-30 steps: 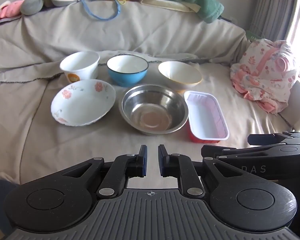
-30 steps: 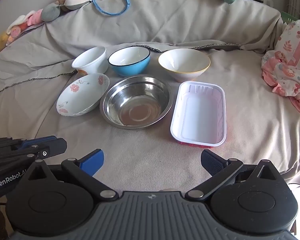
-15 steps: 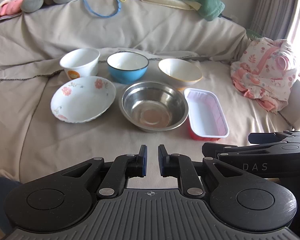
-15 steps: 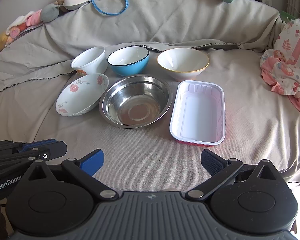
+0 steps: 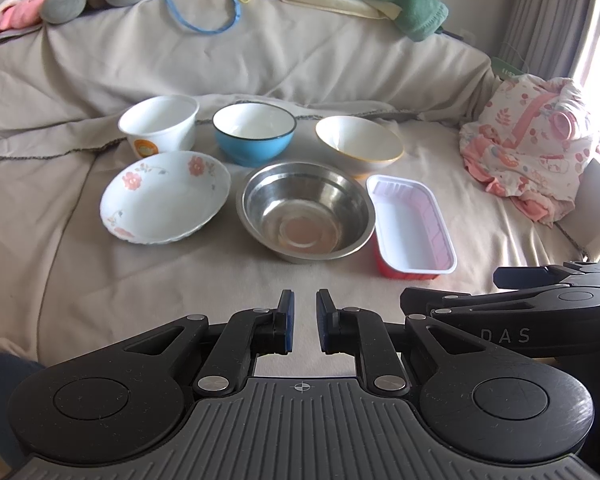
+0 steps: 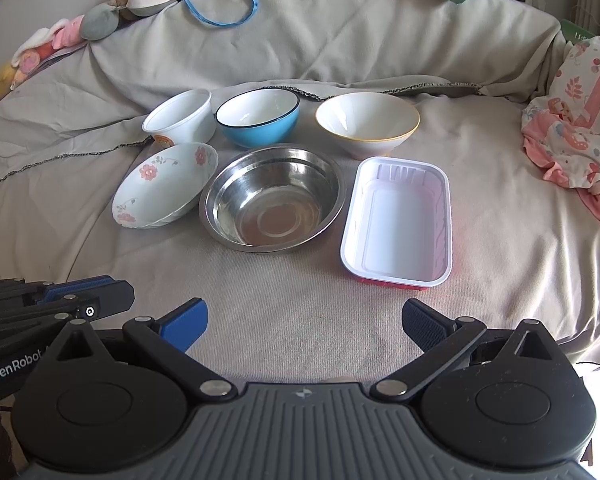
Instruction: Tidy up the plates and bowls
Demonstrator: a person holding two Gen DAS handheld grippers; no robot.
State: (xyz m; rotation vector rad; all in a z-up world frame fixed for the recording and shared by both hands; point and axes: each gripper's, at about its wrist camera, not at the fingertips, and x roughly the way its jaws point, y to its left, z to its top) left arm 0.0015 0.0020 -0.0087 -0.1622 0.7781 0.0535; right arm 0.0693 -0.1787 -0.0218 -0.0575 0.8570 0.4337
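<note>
Ahead, the steel bowl [image 5: 306, 216] lies beyond the narrow, empty left gripper [image 5: 305, 322] and wide right gripper [image 6: 304, 326].

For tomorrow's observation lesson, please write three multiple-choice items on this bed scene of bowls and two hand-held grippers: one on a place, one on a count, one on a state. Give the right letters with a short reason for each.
1. What lies directly right of the steel bowl?
A. the flowered dish
B. the white tray with red underside
C. the blue bowl

2. How many round bowls and dishes are on the bed cover, leaving out the rectangular tray?
A. three
B. four
C. five

3. How do the two grippers stand?
A. left nearly shut, right wide open, both empty
B. both wide open
C. right shut on a bowl

Key: 1 B, the white tray sits beside the steel bowl's right rim. 2 C, white cup-bowl, blue bowl, yellow-rimmed bowl, flowered dish and steel bowl. 3 A, the left gripper shows a narrow gap, the right gripper a wide one, nothing between either.
</note>
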